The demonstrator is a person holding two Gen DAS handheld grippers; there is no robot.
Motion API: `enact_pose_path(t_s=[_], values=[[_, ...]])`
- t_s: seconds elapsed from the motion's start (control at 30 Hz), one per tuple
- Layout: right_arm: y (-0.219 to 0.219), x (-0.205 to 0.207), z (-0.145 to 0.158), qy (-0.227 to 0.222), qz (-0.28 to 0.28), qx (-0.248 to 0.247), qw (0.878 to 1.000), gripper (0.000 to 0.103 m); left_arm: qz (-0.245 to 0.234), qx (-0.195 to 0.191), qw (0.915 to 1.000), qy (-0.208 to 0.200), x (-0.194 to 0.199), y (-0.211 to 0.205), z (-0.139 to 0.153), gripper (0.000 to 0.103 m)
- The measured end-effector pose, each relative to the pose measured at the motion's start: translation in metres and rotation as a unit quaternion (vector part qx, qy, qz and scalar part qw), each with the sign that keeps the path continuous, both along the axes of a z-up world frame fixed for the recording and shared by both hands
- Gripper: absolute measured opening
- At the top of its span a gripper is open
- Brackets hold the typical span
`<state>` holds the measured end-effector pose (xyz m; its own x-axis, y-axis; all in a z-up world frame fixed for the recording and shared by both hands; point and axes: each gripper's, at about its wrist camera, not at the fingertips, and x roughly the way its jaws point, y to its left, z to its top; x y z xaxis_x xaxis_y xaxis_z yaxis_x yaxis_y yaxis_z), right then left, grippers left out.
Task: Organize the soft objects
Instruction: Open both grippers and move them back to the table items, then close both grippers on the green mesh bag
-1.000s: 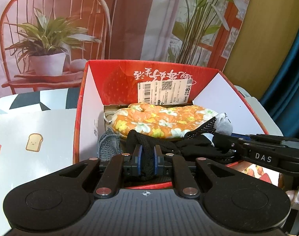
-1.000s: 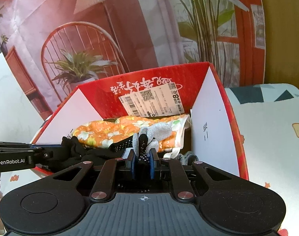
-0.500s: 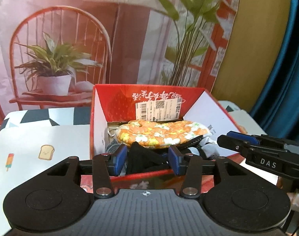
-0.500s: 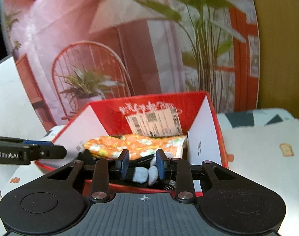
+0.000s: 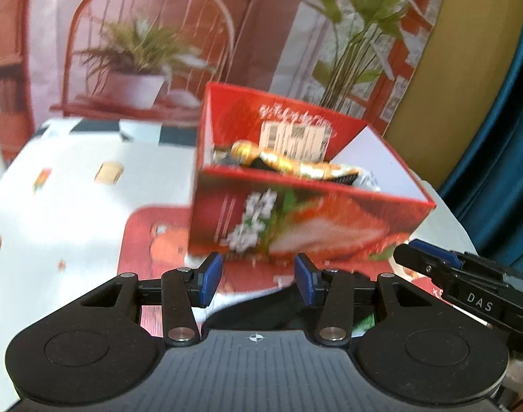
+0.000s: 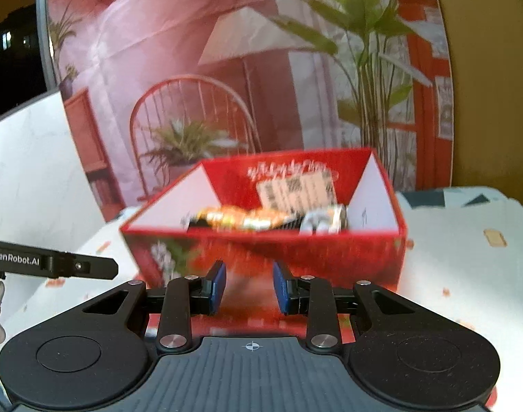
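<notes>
**Soft stuff is in the box, both grippers empty and clear of it**

So the soft things are all sitting inside the red box (image 6: 261, 250). Over the front wall you can see an orange floral fabric piece (image 6: 241, 220) lying across the middle, something dark tucked at its left end, and a grey-white knit item (image 6: 318, 223) bunched at the right end by the white inner flap. It's blurry, so I can't say exactly what each piece is. My guess is they're heaped low against the back wall because that's simply where they got dropped, below the shipping label (image 6: 296, 192).

The left gripper (image 5: 258, 278) has its blue pads standing apart with nothing between them, just the box front and the red mat (image 5: 151, 240) visible through the gap. The right gripper (image 6: 249, 286) is the same: narrower gap, nothing pinched. Both sit just in front of the box rather than over it, which reads to me like a drop-off is finished.

The box stands on the white patterned tablecloth (image 5: 65, 192), with the printed chair-and-plant backdrop (image 6: 192, 86) behind.
</notes>
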<state>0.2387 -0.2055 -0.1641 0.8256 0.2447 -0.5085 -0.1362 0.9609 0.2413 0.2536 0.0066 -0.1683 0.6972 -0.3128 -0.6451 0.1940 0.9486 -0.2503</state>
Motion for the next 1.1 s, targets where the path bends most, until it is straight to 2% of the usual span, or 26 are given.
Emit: enact_pose_path(t_s=[0.2, 0.3, 0.4, 0.47, 0.57, 0.7, 0.77, 0.87, 0.9, 1.03, 1.1], values=[[0.002, -0.024, -0.015, 0.024, 0.005, 0.007, 1.0, 0.028, 0.011, -0.012, 0.9998, 0.014, -0.021, 0.004, -0.016, 0.049], [0.001, -0.033, -0.021, 0.033, 0.012, 0.005, 0.999, 0.033, 0.009, -0.022, 0.9996, 0.016, -0.033, 0.003, -0.022, 0.049], [0.002, -0.043, -0.029, 0.048, 0.025, 0.01, 0.998, 0.042, 0.0, -0.032, 0.9993, 0.021, -0.042, 0.0, -0.03, 0.049], [0.004, -0.05, -0.036, 0.058, 0.033, 0.005, 0.998, 0.055, -0.005, -0.034, 0.9991, 0.023, -0.047, -0.002, -0.034, 0.049], [0.012, -0.06, -0.045, 0.063, 0.048, -0.015, 0.997, 0.068, -0.013, -0.03, 0.9991, 0.028, -0.049, -0.007, -0.039, 0.049], [0.026, -0.064, -0.051, 0.065, 0.057, -0.063, 0.994, 0.072, -0.026, -0.023, 0.999, 0.027, -0.053, -0.013, -0.041, 0.049], [0.028, -0.064, -0.053, 0.064, 0.056, -0.064, 0.994, 0.083, -0.03, -0.017, 0.9991, 0.025, -0.055, -0.015, -0.042, 0.049], [0.028, -0.064, -0.055, 0.068, 0.055, -0.052, 0.995, 0.092, -0.031, -0.017, 0.999, 0.027, -0.057, -0.012, -0.044, 0.049], [0.028, -0.064, -0.056, 0.069, 0.057, -0.052, 0.995, 0.091, -0.03, -0.019, 0.9989, 0.03, -0.058, -0.01, -0.044, 0.048], [0.029, -0.064, -0.062, 0.078, 0.069, -0.053, 0.993, 0.072, -0.029, -0.023, 0.9986, 0.037, -0.057, -0.008, -0.047, 0.047], [0.029, -0.064, -0.065, 0.082, 0.068, -0.052, 0.993, 0.068, -0.034, -0.022, 0.9985, 0.038, -0.057, -0.01, -0.047, 0.047]])
